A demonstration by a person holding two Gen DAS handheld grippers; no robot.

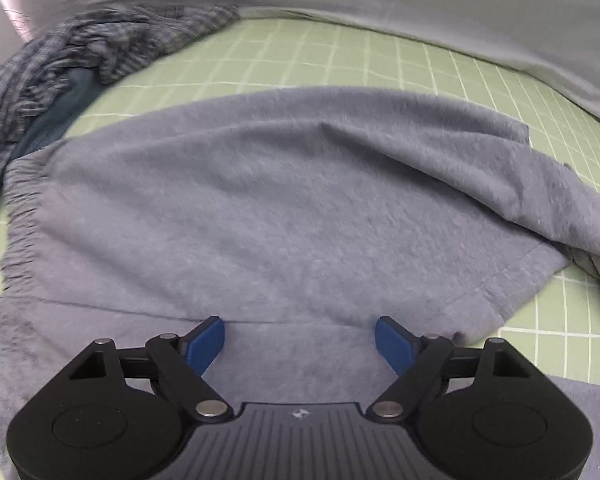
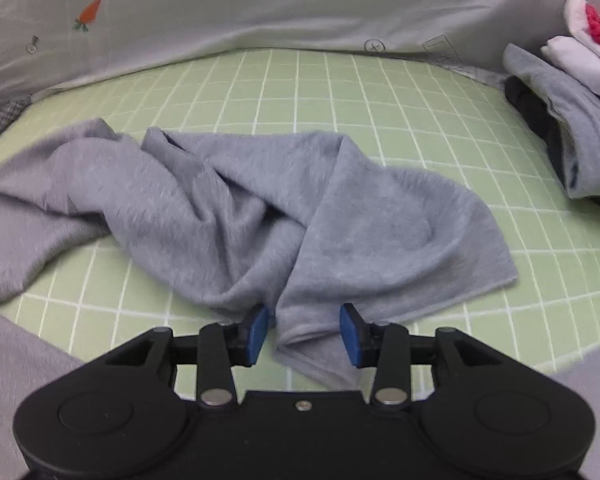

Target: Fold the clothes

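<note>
A grey knit garment (image 1: 280, 200) lies spread on the green grid mat (image 1: 300, 56), its gathered elastic waistband (image 1: 20, 216) at the left. My left gripper (image 1: 300, 334) hovers over its near part, open wide, with nothing between the blue pads. In the right wrist view the same grey garment (image 2: 340, 220) lies rumpled and twisted across the mat (image 2: 300, 88). A hemmed fold of it sits between the pads of my right gripper (image 2: 304, 320). Those jaws stand partly apart, with a gap at the left pad (image 2: 258, 332), so the cloth is not pinched.
A crumpled blue plaid shirt (image 1: 100, 44) lies at the mat's far left. A pale printed sheet (image 2: 260, 4) bounds the back. A stack of folded clothes (image 2: 572, 120), grey, dark and white with red, sits at the far right.
</note>
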